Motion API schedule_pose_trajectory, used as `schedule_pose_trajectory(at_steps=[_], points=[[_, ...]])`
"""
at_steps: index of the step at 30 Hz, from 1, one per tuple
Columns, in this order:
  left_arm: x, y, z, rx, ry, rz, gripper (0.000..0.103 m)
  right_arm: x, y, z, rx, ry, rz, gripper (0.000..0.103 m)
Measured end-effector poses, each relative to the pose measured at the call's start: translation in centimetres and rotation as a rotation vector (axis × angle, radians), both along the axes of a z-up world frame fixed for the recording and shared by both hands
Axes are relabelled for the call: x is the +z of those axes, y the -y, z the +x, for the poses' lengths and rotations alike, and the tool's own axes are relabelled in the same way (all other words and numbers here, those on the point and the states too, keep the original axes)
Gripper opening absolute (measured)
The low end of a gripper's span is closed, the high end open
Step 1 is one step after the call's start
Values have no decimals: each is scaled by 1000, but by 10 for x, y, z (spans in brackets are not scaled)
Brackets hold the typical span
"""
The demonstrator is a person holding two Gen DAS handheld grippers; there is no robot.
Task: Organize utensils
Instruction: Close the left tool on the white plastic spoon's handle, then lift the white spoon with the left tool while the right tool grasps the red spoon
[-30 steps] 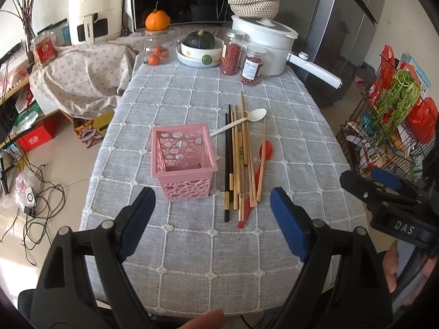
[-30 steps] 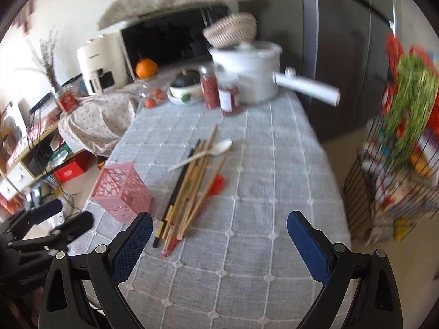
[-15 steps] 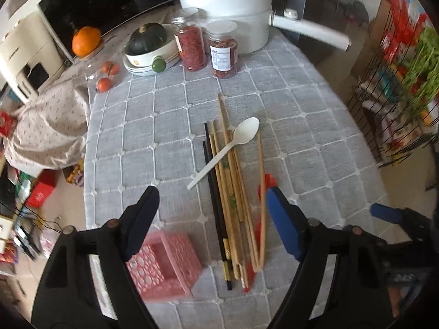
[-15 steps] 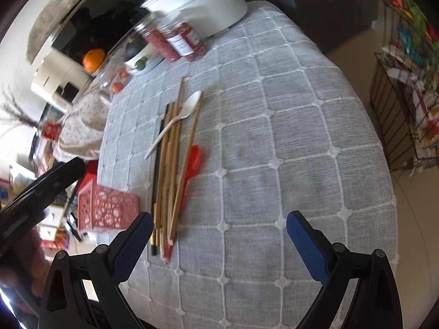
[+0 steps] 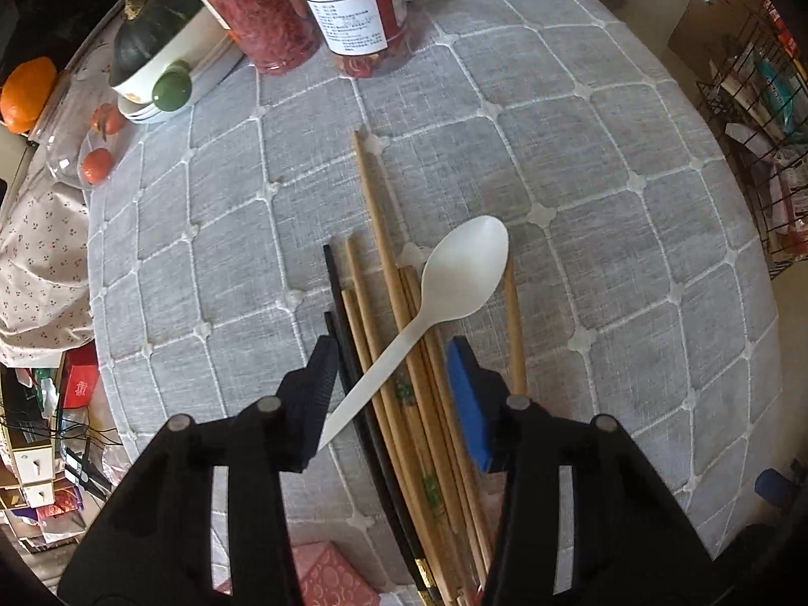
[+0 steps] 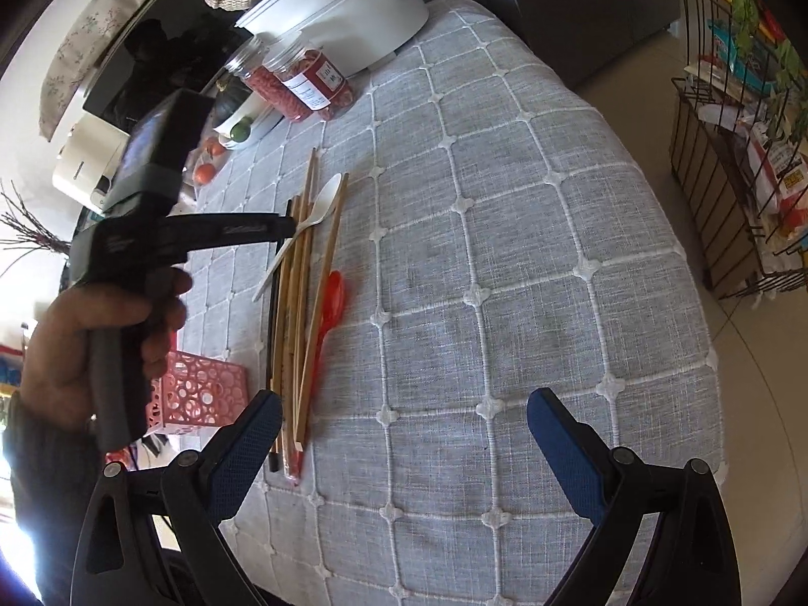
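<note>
With nothing yet in the pink basket (image 6: 202,394), the left gripper (image 5: 389,373) is closing around the white spoon (image 5: 454,278) atop the bench's chopsticks (image 5: 399,353), while the right gripper (image 6: 404,434) is hanging wide open.

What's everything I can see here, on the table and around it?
Spoon: one, white, lying across the chopsticks.
Chopsticks: a bundle, wood and black, mid-table.
Red spoon: one, beside the bundle.
Basket: one, pink, near table edge.
Jars: two, red contents, far end.
Pot: one, white, far end.
Squash: one, dark green, in a white dish.
Tablecloth: grey, checked.
Wire rack: one, black, on the floor.
Left gripper: closing over spoon handle and chopsticks.
Right gripper: open, over bare cloth.
</note>
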State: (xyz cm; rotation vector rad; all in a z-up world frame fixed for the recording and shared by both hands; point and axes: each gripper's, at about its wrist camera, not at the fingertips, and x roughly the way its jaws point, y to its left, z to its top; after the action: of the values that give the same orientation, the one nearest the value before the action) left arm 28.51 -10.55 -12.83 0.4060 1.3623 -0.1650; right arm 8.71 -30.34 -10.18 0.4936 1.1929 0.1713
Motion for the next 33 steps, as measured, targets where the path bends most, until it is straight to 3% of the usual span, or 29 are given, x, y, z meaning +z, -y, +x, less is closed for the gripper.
schedule_pose_trajectory(at_steps=[3, 7, 12, 19, 24, 28, 33], points=[[-10, 2, 7, -4, -18, 12, 38, 0, 3, -2, -4, -2, 13, 98], [-19, 3, 16, 2, -38, -31, 30, 1, 4, -2, -6, 3, 15, 98], [-15, 1, 17, 21, -35, -66, 10, 1, 3, -2, 5, 2, 13, 98], [8, -18, -5, 132, 15, -128, 8, -2, 2, 2, -2, -8, -16, 96], [35, -39, -43, 184, 26, -284, 8, -9, -7, 12, 12, -36, -48, 84], [20, -41, -68, 187, -66, -318, 8, -15, -20, 16, 37, -52, -57, 79], [9, -35, -85, 176, -75, -319, 8, -19, -25, 15, 45, -58, -106, 79]])
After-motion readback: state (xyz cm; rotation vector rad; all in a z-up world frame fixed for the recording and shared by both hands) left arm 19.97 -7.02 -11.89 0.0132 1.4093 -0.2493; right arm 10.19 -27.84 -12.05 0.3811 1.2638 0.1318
